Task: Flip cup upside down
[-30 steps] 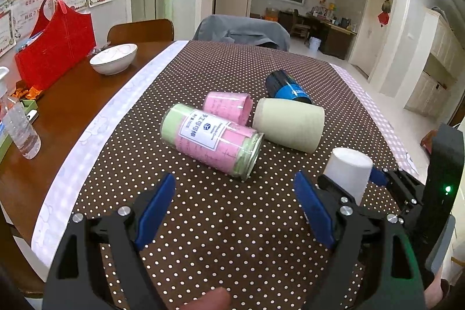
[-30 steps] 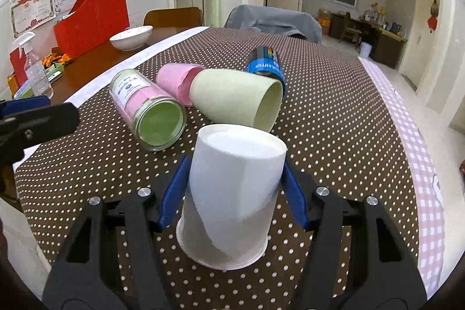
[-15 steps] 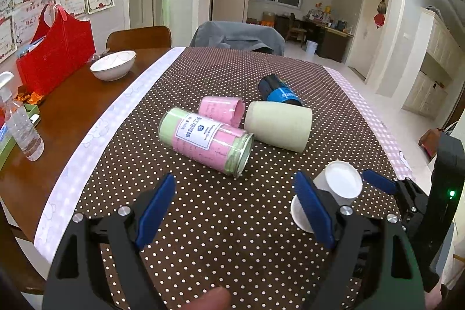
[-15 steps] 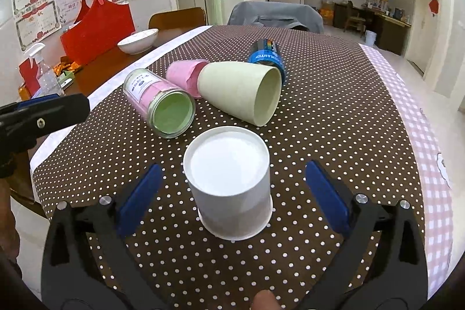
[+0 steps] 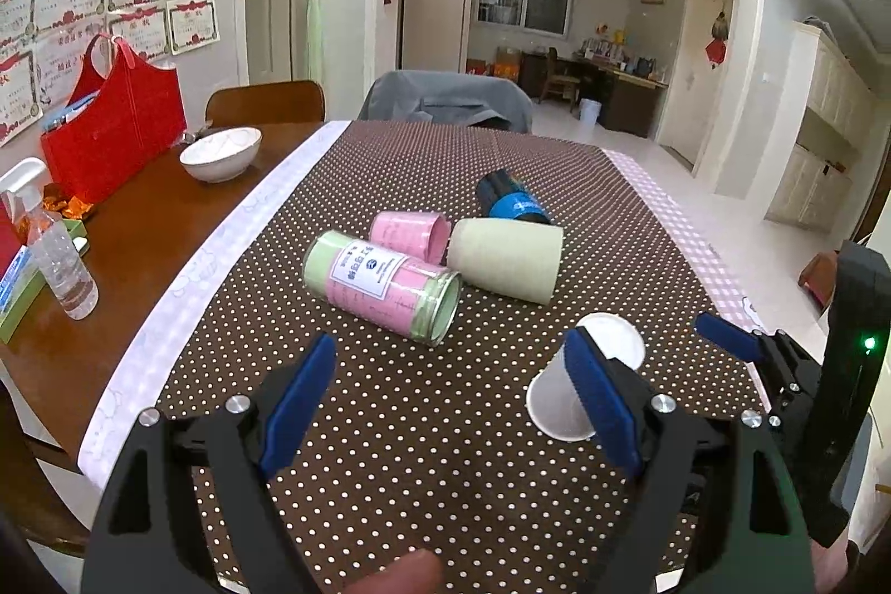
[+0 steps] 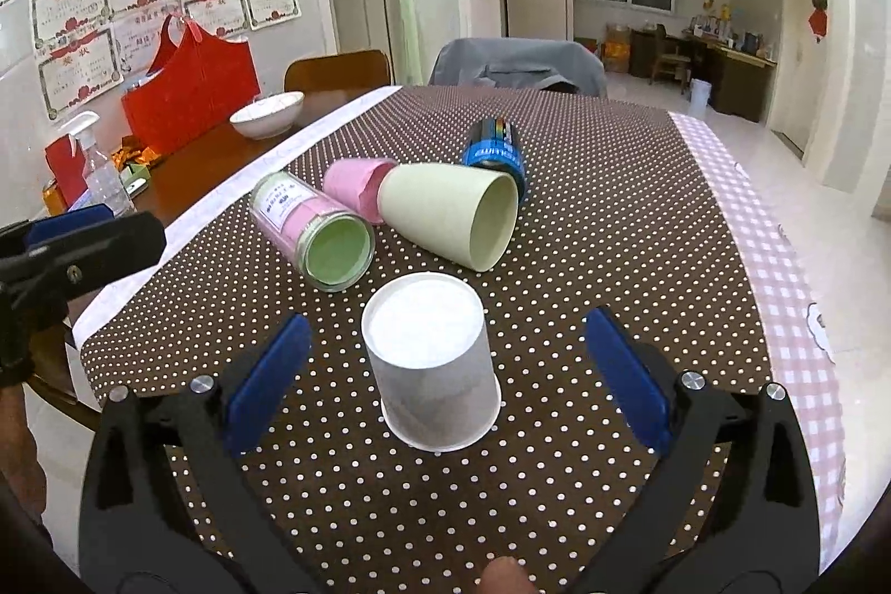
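A white paper cup (image 6: 431, 360) stands upside down, rim on the dotted brown tablecloth (image 6: 612, 215). My right gripper (image 6: 445, 385) is open, with its blue pads on either side of the cup and apart from it. In the left wrist view the same cup (image 5: 579, 382) is partly hidden behind my left gripper's right finger (image 5: 604, 405). My left gripper (image 5: 451, 405) is open and empty above the cloth, left of the cup.
Behind the cup lie a pink and green jar (image 6: 314, 232), a pink cup (image 6: 356, 185), a cream cup (image 6: 451, 212) and a blue can (image 6: 493, 148). A white bowl (image 5: 221, 152), red bag (image 5: 114, 126) and spray bottle (image 5: 53, 249) stand on the bare wood at left.
My right gripper opened, let go of the white cup and drew back and up. The cup now stands alone, upside down. My left gripper rose slightly.
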{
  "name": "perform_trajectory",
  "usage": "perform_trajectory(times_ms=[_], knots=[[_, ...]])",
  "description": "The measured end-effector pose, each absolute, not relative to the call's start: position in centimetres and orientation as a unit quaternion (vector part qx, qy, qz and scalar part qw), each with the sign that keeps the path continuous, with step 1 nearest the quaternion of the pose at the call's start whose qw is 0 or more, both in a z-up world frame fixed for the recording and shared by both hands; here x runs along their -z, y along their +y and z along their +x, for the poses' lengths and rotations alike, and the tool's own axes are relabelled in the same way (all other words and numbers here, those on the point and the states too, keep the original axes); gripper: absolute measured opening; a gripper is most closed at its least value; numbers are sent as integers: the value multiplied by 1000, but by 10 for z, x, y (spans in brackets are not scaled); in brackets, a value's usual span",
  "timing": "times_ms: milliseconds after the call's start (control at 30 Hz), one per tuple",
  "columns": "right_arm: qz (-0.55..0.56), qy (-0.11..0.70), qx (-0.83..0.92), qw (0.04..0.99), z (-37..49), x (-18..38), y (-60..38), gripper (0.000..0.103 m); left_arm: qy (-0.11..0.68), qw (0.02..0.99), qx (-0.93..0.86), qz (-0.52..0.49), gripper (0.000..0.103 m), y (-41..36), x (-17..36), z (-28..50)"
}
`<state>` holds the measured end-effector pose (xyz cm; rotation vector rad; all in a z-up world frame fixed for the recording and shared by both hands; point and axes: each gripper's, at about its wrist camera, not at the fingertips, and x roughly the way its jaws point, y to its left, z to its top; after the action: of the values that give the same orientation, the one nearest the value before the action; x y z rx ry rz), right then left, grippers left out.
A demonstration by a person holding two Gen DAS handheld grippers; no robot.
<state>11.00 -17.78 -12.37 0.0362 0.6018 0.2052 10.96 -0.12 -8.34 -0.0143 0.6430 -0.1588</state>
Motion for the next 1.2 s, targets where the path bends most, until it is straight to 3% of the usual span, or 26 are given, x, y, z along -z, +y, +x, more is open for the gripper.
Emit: perform_trajectory(times_ms=[1200], knots=[[51, 161, -3, 986, -14, 17, -215, 97, 182, 981, 58, 41, 84, -29, 14, -12]])
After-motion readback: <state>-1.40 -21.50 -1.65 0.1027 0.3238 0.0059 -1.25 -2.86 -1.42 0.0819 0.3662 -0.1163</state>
